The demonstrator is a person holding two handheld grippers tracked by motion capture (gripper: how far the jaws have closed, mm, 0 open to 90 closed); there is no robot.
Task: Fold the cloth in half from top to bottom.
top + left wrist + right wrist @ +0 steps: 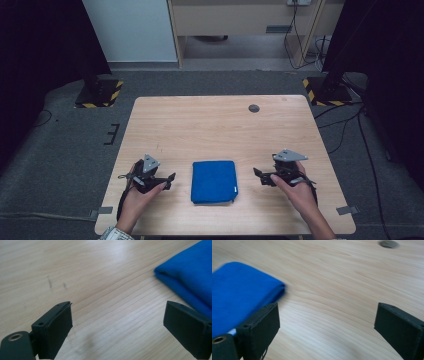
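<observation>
A folded blue cloth [214,181] lies flat on the wooden table [210,125], near its front edge and about midway across. My left gripper [170,181] rests to the cloth's left, open, jaws pointing toward it with nothing between them. In the left gripper view the cloth's folded edge [190,277] sits at the upper right, beyond the open left gripper [120,325]. My right gripper [259,176] rests to the cloth's right, open and empty. In the right gripper view the cloth [239,292] lies at the left, behind the left jaw of the right gripper [329,325].
A round cable hole [254,108] sits in the tabletop at the back right, also seen as hole [388,243]. Two stand bases with yellow-black tape [98,93] [325,91] stand on the floor beyond the table's far corners. Cables trail on the floor at right.
</observation>
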